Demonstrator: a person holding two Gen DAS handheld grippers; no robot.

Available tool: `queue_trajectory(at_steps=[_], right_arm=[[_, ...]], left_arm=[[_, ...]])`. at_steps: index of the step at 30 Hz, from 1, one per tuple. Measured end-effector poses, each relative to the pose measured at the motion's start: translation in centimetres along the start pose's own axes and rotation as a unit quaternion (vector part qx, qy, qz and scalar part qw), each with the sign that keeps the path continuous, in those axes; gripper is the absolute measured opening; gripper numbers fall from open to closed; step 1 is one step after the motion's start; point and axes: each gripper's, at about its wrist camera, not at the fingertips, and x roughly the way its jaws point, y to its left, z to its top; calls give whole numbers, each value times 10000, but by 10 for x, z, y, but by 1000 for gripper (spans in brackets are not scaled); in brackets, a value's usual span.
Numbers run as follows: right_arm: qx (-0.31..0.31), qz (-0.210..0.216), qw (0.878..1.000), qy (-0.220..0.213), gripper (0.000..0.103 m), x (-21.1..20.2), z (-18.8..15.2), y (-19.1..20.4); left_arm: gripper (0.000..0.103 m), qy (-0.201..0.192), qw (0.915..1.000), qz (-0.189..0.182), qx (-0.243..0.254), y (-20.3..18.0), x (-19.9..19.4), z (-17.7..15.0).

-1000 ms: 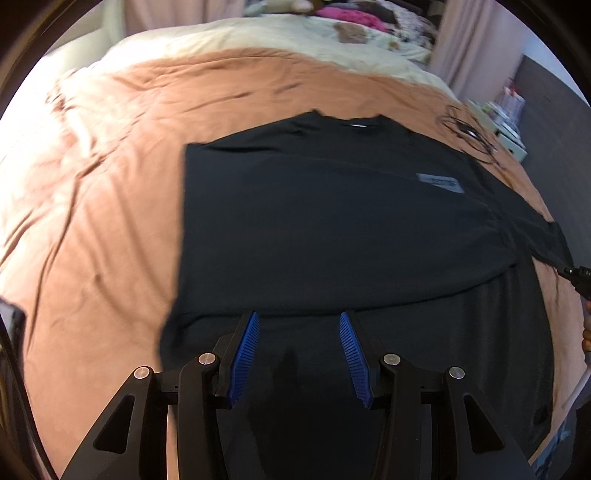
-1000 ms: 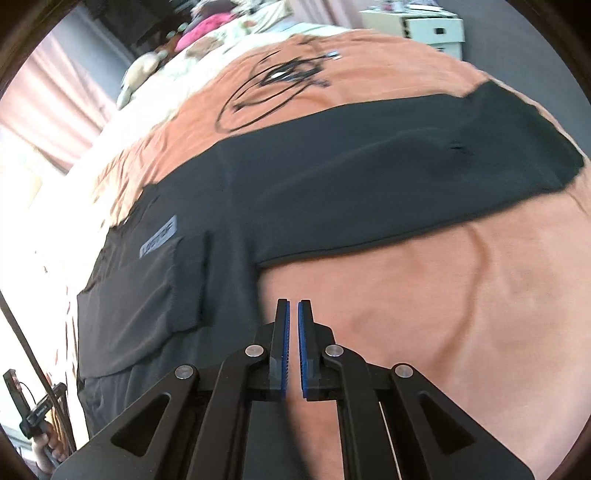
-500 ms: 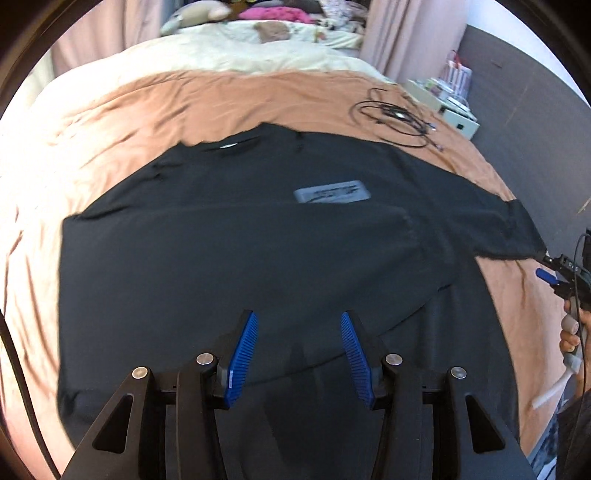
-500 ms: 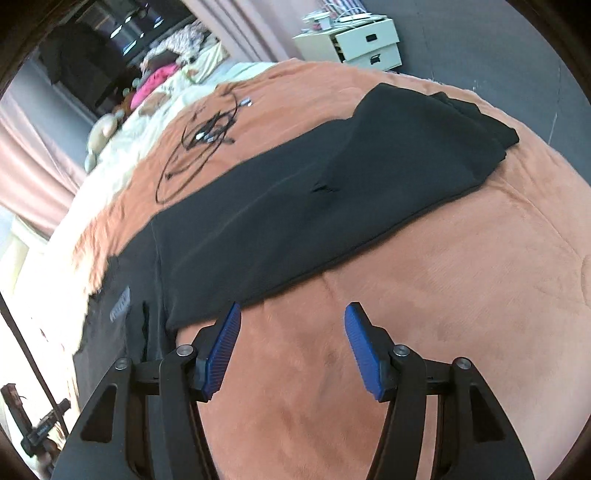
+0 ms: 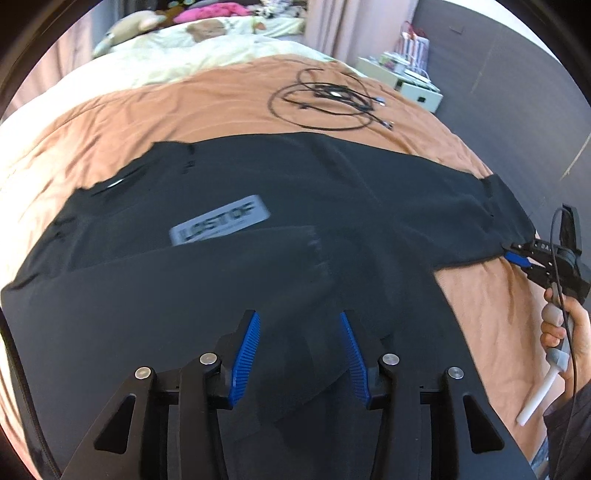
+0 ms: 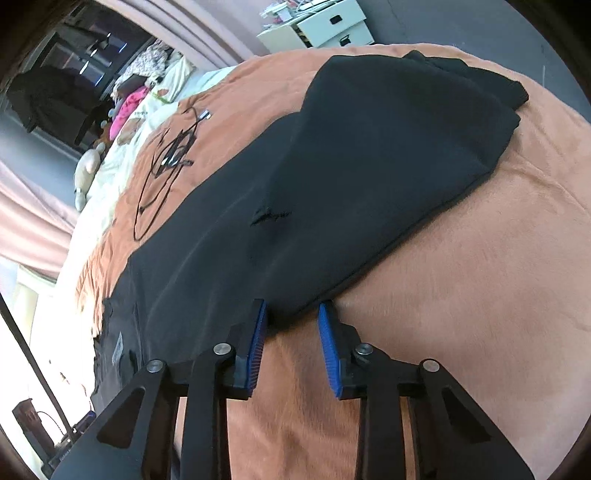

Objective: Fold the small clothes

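A black T-shirt [image 5: 332, 177] with a grey chest label [image 5: 221, 221] lies spread on a brown blanket [image 5: 166, 110]. One sleeve is folded in over the chest. My left gripper [image 5: 298, 316] hovers over the shirt's lower part. Its jaws are closing slightly, with a flap of black cloth below and between them, and the pads do not press on it. In the right wrist view the other sleeve [image 6: 369, 166] stretches out across the blanket. My right gripper [image 6: 291, 306] straddles that sleeve's near edge. Its jaws are closing and the pads are still apart from the cloth.
A tangle of black cables [image 5: 325, 103] lies on the blanket beyond the shirt. A white nightstand [image 5: 413, 85] stands past the bed's far corner, and pillows and soft toys [image 5: 140, 26] lie at the head. A person's hand [image 5: 565, 325] holds the right gripper's handle.
The left gripper has swept rightward across the shirt. The right gripper went from shut to wide open, then narrowed, and moved up to the sleeve's edge, which now sits between its pads.
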Motion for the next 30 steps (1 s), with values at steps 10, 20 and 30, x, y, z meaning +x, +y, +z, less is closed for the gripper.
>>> queue_trajectory(at_steps=[10,20,30], right_arm=[[-581,267,9966,-521,1,-35,10,36],[-1065,426,9910,-692,1,-78,16,79],[-1557,807,9816,-760,1,-107,1,132]], left_arm=[[39,211,9984,-422,318,-63,53,21],[33,378,9974,-524,321,-89,90,31],[33,55,9984,-486,292,-74,50,38]])
